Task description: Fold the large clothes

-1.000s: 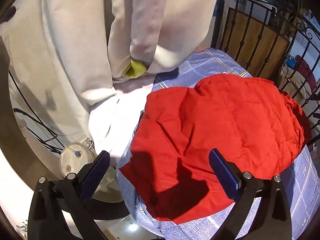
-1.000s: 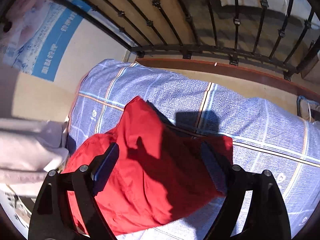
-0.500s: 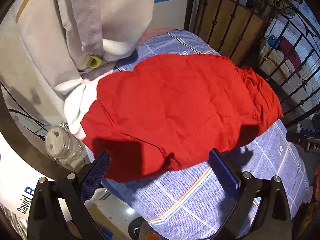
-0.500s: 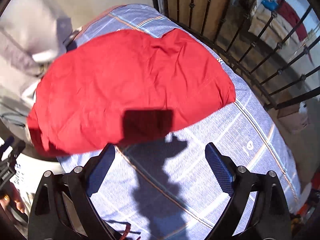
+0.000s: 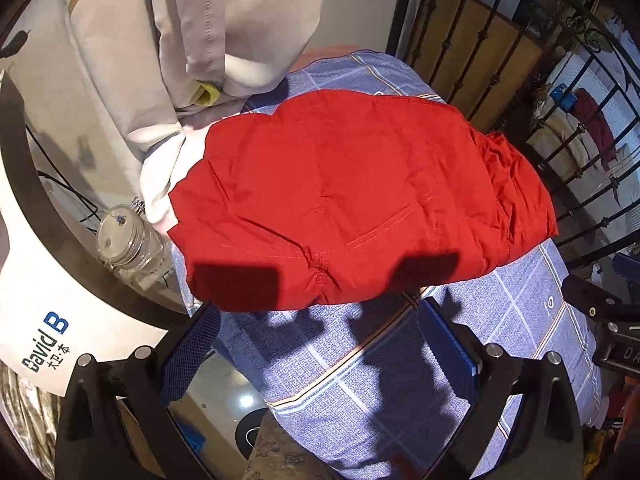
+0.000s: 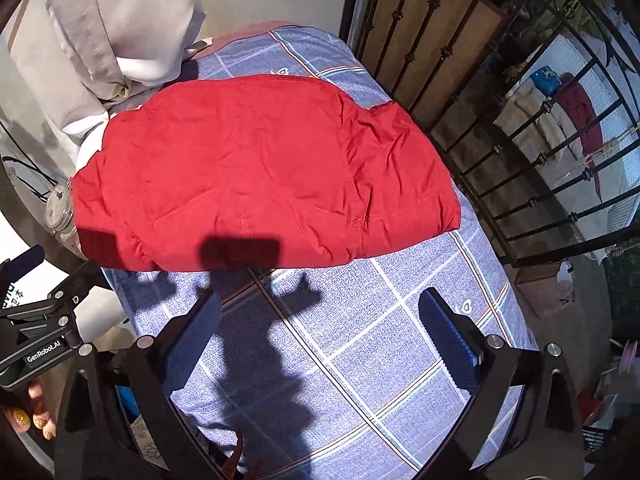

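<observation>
Bedding (image 5: 372,364), blue checked cotton, is now showing under both grippers, which have pulled back from the red garment (image 5: 352,200); a fold looks finished. Crumpled, stitched cloth is lying ahead of the fingertips. Left gripper (image 5: 318,354) and right gripper (image 6: 320,344) are hanging open, empty.

A blue checked cloth (image 5: 400,360) covers the bench, and bright sun throws dark shadows on it. A black iron railing (image 6: 500,152) with wooden boards (image 6: 448,28) runs along the far side. Pale curtains (image 5: 224,20) hang by the wall. A clear glass jar (image 5: 128,240) stands beside the bench.
</observation>
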Demonstrator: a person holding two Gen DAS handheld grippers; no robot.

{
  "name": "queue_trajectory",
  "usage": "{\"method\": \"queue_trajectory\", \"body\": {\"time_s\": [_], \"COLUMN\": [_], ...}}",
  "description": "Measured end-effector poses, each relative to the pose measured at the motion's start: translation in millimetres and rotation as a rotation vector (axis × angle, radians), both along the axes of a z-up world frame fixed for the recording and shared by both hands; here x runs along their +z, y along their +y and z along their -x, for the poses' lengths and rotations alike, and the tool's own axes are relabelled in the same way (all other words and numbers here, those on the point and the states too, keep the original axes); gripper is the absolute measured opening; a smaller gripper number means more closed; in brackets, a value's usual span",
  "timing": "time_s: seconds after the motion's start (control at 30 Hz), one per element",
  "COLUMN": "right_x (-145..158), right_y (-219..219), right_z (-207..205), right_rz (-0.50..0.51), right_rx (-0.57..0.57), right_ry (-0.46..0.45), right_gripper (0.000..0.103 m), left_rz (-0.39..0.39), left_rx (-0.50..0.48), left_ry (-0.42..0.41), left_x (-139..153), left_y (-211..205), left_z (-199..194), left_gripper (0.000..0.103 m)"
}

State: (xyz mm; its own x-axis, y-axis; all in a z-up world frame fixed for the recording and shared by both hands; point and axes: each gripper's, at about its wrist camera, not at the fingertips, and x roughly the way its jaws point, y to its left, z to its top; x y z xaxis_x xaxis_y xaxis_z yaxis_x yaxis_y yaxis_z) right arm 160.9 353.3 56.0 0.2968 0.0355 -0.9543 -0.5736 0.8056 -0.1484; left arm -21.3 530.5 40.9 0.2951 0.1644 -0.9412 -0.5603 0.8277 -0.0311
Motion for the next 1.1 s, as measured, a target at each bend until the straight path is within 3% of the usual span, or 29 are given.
{"method": "queue_trajectory", "body": {"time_s": [0.17, 0.3, 0.83, 1.1], "right_x": [-5, -9, -13, -10], "right_y": [7, 10, 18, 16], "right_z": [8, 10, 6, 4], "right_rz": [0.022, 0.027, 0.028, 0.007], "right_rx": [0.010, 0.014, 0.024, 0.008], "right_ry": [-0.029, -0.025, -0.030, -0.039], "right_gripper": [0.098, 0.098, 0.098, 0.098], "left_rz": [-0.064, -0.003, 0.003, 0.052], "left_rx": [0.002, -0.015, -0.024, -0.004], "left_ry": [0.048, 0.025, 0.037, -0.023], "left_x": [-2, -4, -10, -13], "left_y": [-5, -6, -5, -2], "left_z": [4, 3, 1, 3], "left_gripper": [0.097, 0.097, 0.097, 0.097]}}
